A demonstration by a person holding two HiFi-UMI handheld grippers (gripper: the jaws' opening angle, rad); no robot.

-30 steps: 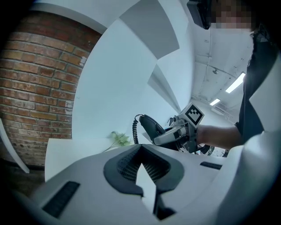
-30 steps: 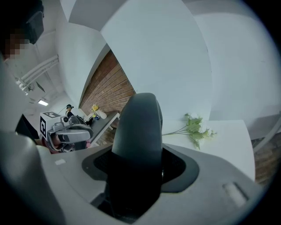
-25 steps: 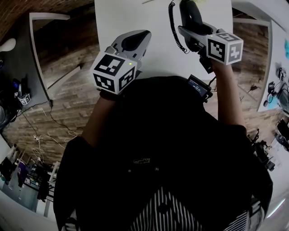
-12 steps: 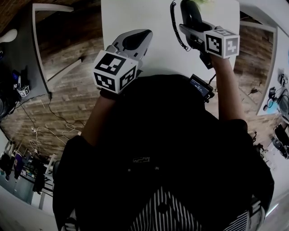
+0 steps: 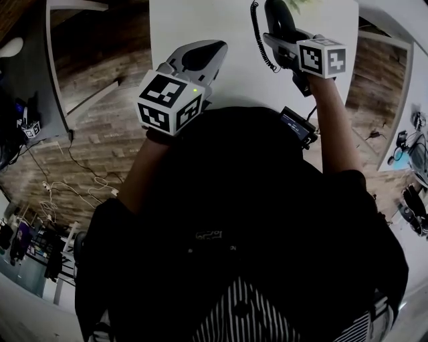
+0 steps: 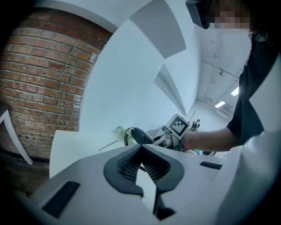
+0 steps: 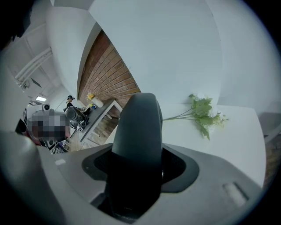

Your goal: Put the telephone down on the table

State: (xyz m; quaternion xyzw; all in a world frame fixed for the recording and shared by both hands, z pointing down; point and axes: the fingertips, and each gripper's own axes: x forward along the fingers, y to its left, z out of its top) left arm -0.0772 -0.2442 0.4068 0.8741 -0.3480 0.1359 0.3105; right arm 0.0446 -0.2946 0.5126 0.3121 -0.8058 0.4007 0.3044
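Right gripper (image 5: 286,48), at 1 o'clock in the head view, has its fingers closed on the dark telephone handset (image 7: 138,127), which stands up between them above the white counter (image 5: 200,20); contact with the surface cannot be confirmed. The coiled cord (image 5: 257,37) hangs at the handset's 9 o'clock. Left gripper (image 6: 141,163), at 11 o'clock, is empty, fingers drawn together, over the counter's near edge. A green flower sprig (image 7: 202,112) lies at the handset's 2 o'clock, well apart. Recommendation: tilt the handset toward level, lower until its length bears on the counter, leave the cord slack, stay short of the sprig, and release only once it rests
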